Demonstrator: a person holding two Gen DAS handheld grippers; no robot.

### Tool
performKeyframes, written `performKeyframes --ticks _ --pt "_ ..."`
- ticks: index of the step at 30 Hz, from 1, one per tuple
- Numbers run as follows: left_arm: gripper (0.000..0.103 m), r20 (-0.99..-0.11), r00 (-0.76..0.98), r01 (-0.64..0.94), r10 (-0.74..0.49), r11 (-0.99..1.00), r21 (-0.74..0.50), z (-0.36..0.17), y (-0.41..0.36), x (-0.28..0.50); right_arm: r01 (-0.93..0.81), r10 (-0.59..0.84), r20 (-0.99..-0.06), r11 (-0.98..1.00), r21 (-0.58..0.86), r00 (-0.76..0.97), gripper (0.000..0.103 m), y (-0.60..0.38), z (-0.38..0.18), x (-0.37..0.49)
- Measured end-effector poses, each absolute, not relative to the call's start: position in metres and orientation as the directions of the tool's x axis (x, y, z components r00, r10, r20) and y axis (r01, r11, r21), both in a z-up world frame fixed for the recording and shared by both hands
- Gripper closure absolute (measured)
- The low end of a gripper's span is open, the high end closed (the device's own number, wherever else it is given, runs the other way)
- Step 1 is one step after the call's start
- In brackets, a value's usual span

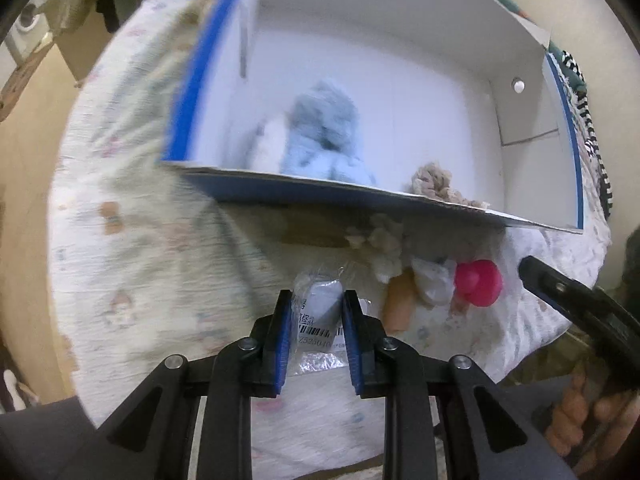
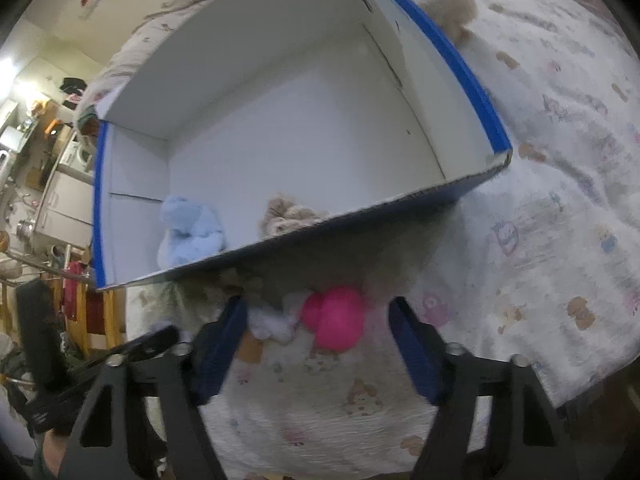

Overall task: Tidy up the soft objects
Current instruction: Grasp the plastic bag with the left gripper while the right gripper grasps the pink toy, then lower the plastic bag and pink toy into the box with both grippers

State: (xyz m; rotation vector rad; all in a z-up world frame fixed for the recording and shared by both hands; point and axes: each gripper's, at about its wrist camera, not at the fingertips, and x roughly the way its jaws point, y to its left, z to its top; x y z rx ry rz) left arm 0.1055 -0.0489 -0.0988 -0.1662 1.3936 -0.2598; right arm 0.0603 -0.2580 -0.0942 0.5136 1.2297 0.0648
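My left gripper (image 1: 316, 308) is shut on a clear plastic bag (image 1: 320, 304) with a grey-blue soft item and a barcode label inside. It hangs just in front of a white box with blue outer walls (image 1: 320, 190), which holds a light-blue plush toy (image 1: 320, 136) and a beige plush (image 1: 434, 184). My right gripper (image 2: 320, 320) stands open, its blue pads on either side of a pink rubber toy (image 2: 334, 322) and apart from it. The pink toy (image 1: 478, 282) lies on the sheet before the box (image 2: 360, 216), beside a small white bagged item (image 2: 272, 320).
A printed white bedsheet (image 2: 540, 240) covers the surface. A cream fluffy piece (image 1: 384, 248) and an orange item (image 1: 398, 304) lie by the box's front wall. Another beige plush (image 2: 452, 8) sits behind the box. A cluttered room lies past the bed's left edge (image 2: 44, 184).
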Motion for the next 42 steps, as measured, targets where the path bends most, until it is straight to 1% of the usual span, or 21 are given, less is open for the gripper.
performKeyframes --ticks 3,5,8,9,10,11,12,13,14,16,23,31,35,39,42 --pt "0.081 -0.947 0.186 0.077 -0.263 0.964 -0.253 -0.090 -0.033 0.097 0.241 0.303 -0.900 0.891 0.384 0.313 0.033 -0.256 -0.106 0.065" --pt "0.081 -0.946 0.195 0.071 -0.260 0.965 -0.251 -0.089 -0.014 0.099 0.236 0.295 -0.910 0.900 0.367 0.291 0.043 -0.252 -0.114 0.069" --pt "0.081 -0.945 0.203 0.051 -0.255 0.967 -0.250 -0.090 0.007 0.097 0.227 0.284 -0.923 0.911 0.344 0.258 0.046 -0.245 -0.123 0.075" --pt "0.081 -0.946 0.206 0.040 -0.252 0.968 -0.249 -0.091 0.012 0.097 0.224 0.278 -0.928 0.915 0.334 0.249 0.049 -0.243 -0.126 0.076" --pt "0.081 -0.946 0.207 0.032 -0.249 0.968 -0.248 -0.092 0.015 0.097 0.217 0.272 -0.933 0.921 0.323 0.235 0.062 -0.240 -0.129 0.077" --pt "0.081 -0.946 0.209 0.027 -0.249 0.968 -0.249 -0.094 0.019 0.097 0.210 0.271 -0.936 0.925 0.318 0.224 0.071 -0.238 -0.132 0.078" --pt "0.081 -0.945 0.213 0.023 -0.249 0.968 -0.250 -0.093 0.021 0.097 0.203 0.264 -0.939 0.929 0.309 0.223 0.073 -0.236 -0.133 0.079" --pt "0.081 -0.944 0.217 0.022 -0.250 0.968 -0.251 -0.091 0.024 0.096 0.193 0.240 -0.941 0.938 0.288 0.238 0.078 -0.235 -0.129 0.078" --pt "0.081 -0.942 0.223 0.022 -0.250 0.968 -0.251 -0.091 0.023 0.096 0.185 0.213 -0.943 0.947 0.264 0.256 0.081 -0.234 -0.125 0.078" --pt "0.081 -0.940 0.230 0.024 -0.252 0.967 -0.253 -0.088 0.025 0.095 0.186 0.198 -0.935 0.948 0.259 0.293 0.081 -0.236 -0.116 0.075" --pt "0.081 -0.938 0.251 0.037 -0.238 0.971 -0.237 -0.085 0.016 0.094 0.189 0.207 -0.931 0.944 0.271 0.301 0.081 -0.240 -0.113 0.061" --pt "0.081 -0.938 0.299 0.012 -0.176 0.984 -0.180 -0.082 0.017 0.090 0.174 0.237 -0.908 0.935 0.310 0.345 0.081 -0.247 -0.095 0.052" --pt "0.081 -0.921 0.347 0.015 -0.179 0.982 -0.186 -0.062 0.021 0.078 0.154 0.274 -0.878 0.921 0.357 0.393 0.081 -0.256 -0.073 0.039" --pt "0.081 -0.892 0.421 0.027 -0.163 0.986 -0.167 -0.036 0.020 0.067 0.131 0.315 -0.838 0.903 0.409 0.446 0.081 -0.261 -0.048 0.026" --pt "0.081 -0.877 0.449 0.028 -0.173 0.983 -0.180 -0.020 0.019 0.069 0.106 0.344 -0.808 0.891 0.442 0.478 0.081 -0.260 -0.032 0.021"
